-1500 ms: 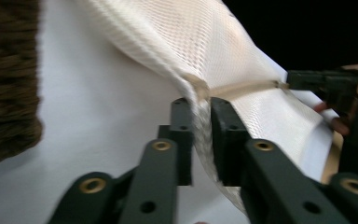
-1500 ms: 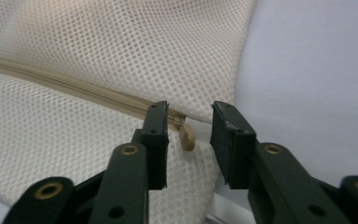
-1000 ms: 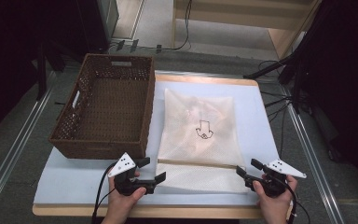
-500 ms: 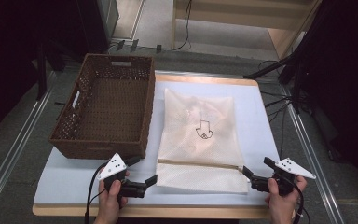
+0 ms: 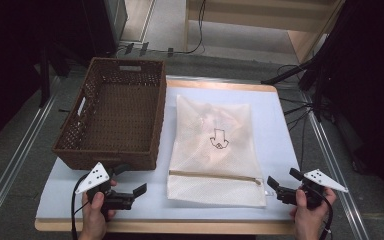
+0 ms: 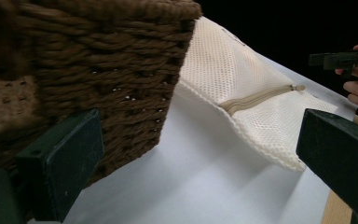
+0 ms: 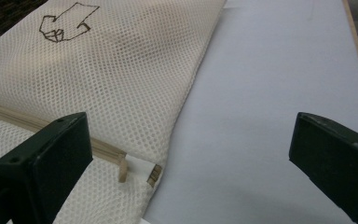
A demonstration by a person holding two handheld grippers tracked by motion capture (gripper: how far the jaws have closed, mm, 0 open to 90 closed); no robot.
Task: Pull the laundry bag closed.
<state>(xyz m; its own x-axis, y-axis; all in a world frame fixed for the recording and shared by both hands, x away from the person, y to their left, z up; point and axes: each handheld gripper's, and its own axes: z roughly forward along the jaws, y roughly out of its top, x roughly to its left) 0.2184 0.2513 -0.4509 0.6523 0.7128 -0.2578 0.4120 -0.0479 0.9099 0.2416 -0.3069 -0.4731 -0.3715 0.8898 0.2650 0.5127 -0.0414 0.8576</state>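
While the mesh bag (image 5: 215, 150) lies flat at the centre of the high view, the left gripper (image 5: 130, 192) at lower left and the right gripper (image 5: 281, 184) at lower right stand clear of it, jaws just opened wide and empty. The wicker basket (image 5: 115, 120) sits upper left, beside the bag on the white table (image 5: 280, 125).

In the left gripper view, the basket (image 6: 102, 65) fills the upper left; the bag (image 6: 242, 98) lies right of centre.

In the right gripper view, the bag (image 7: 98, 74) covers the left half, its zipper end (image 7: 121, 168) near the lower-left jaw.
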